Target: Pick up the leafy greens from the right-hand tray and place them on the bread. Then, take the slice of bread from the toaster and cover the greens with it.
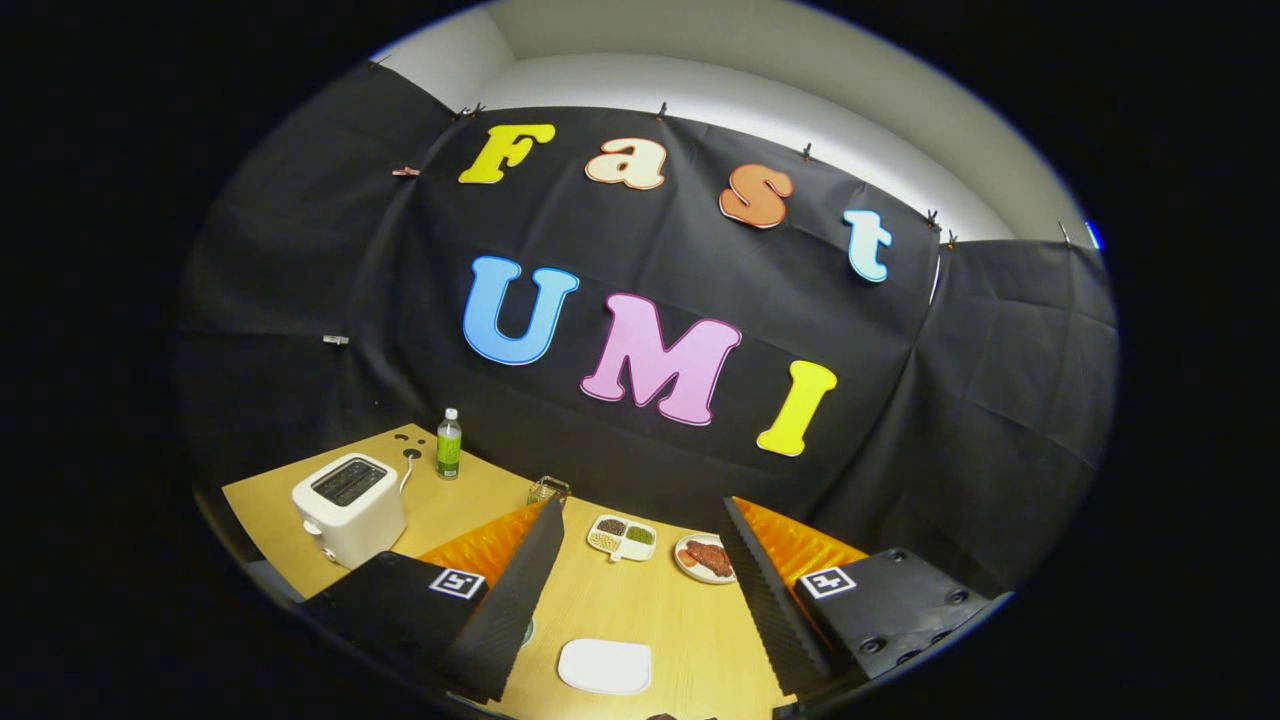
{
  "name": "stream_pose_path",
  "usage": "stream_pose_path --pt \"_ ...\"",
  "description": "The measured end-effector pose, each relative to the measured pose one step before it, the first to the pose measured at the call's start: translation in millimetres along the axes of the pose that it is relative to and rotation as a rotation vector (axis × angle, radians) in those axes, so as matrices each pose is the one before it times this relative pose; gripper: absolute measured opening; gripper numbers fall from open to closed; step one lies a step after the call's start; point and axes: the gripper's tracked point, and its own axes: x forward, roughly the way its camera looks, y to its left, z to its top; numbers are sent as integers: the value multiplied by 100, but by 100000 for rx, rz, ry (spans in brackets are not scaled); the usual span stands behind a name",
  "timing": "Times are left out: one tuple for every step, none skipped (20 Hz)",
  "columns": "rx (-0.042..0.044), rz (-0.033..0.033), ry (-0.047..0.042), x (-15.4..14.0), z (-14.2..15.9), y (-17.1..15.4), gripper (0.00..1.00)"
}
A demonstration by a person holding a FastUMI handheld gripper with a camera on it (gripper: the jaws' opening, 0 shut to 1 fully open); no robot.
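Gripper point(635, 560) held above a light wooden table point(470, 505), fingers spread wide apart with nothing between them. Between the fingers lies a white rounded-rectangular plate point(604, 666). Beyond them sit a white divided tray of small foods point(621, 538) and a round plate bearing reddish meat point(706, 558). A white two-slot toaster point(349, 508) stands left of the fingers, a green-labelled clear bottle point(449, 444) behind it. Whether bread sits in the slots cannot be told.

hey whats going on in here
A hand-held gripper hangs over a wooden table, its fingers open and holding nothing. Between them lies a white rectangular plate; beyond them sit a white divided dish of grains and a round plate with red meat. A white toaster and a green bottle stand off to the left.
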Motion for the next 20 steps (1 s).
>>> stream_pose_path --pt "921 -453 -422 18 -106 -119 98" --pt "557 -769 -69 127 -287 -241 98" --pt "621 -935 1618 121 -869 -278 98" --pt "725 -215 1543 124 -824 -62 98" --pt "899 32 1563 96 -726 -17 98" --pt "308 614 1387 85 -528 97 98" --pt "-15 -126 871 166 -494 -119 98" --pt "-295 -122 381 176 -259 -192 98" --pt "-446 -160 206 120 -250 -86 98" --pt "-336 -122 393 66 -193 -46 98" --pt "-113 -61 -368 20 16 -18 98" --pt "-99 -43 -595 73 144 3 98" --pt "-284 130 -406 64 118 4 98" --pt "-507 86 -338 -12 13 -63 98" --pt "-373 -32 -113 27 -33 -46 98" --pt "-310 204 82 98 -28 3 98" --pt "74 -56 180 -48 -114 -45 98" --pt "433 128 97 -27 -31 16 98" --pt "467 238 -62 58 76 56 98" --pt "390 -309 -527 46 66 -152 98"
